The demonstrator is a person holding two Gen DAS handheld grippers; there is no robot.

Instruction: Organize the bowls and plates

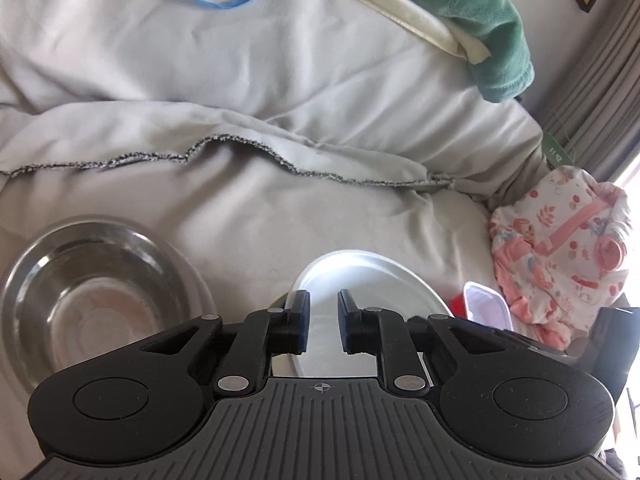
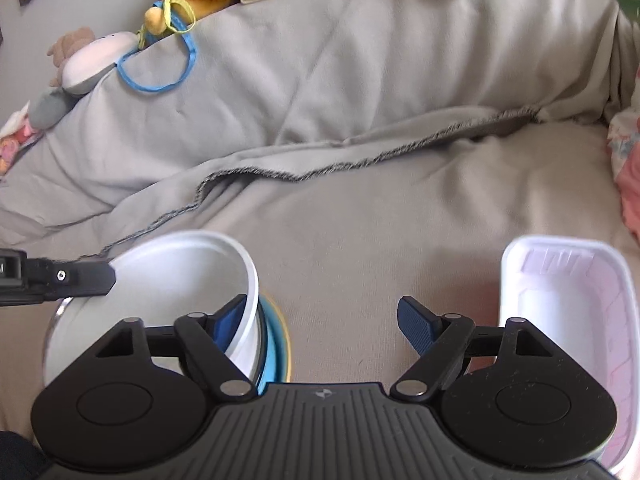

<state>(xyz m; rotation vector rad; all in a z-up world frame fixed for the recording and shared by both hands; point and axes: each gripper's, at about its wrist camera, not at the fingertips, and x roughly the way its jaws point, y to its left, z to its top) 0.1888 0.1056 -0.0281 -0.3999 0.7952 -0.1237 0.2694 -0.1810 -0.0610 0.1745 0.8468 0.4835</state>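
Left gripper (image 1: 323, 320): jaws parted to a narrow gap, nothing between them; it hovers over the white plate (image 1: 372, 280), and the right wrist view shows one fingertip (image 2: 96, 276) reaching over that plate's far-left rim.
Right gripper (image 2: 320, 324): spread wide and empty, above bare cloth between the plate stack and the white tray (image 2: 568, 320).
Plate stack: the white plate rests tilted on a blue plate (image 2: 276, 344) with a yellowish edge; both lie on the grey blanket (image 2: 360, 220).
Steel bowl (image 1: 96, 296): upright and empty on the blanket, to the left of the plate stack, apart from it.
Handling, white plate: it looks thin, light and stiff, probably plastic or enamel, with a smooth and likely slippery face. The raised rim is the sensible place to pinch.
Handling, steel bowl: rigid, not fragile, polished; its thin lip should fit a narrow jaw opening but may slide.
Handling, tray: thin-walled plastic, likely flexes if squeezed.
Surface: soft, creased bedding, so dishes may rock or sink when pressed.
Edges: a frayed blanket hem (image 1: 224, 148) crosses behind the dishes; patterned clothing (image 1: 560, 248) crowds the right side.
Open room: a wide patch of blanket lies between stack and tray, and more beyond the bowl.
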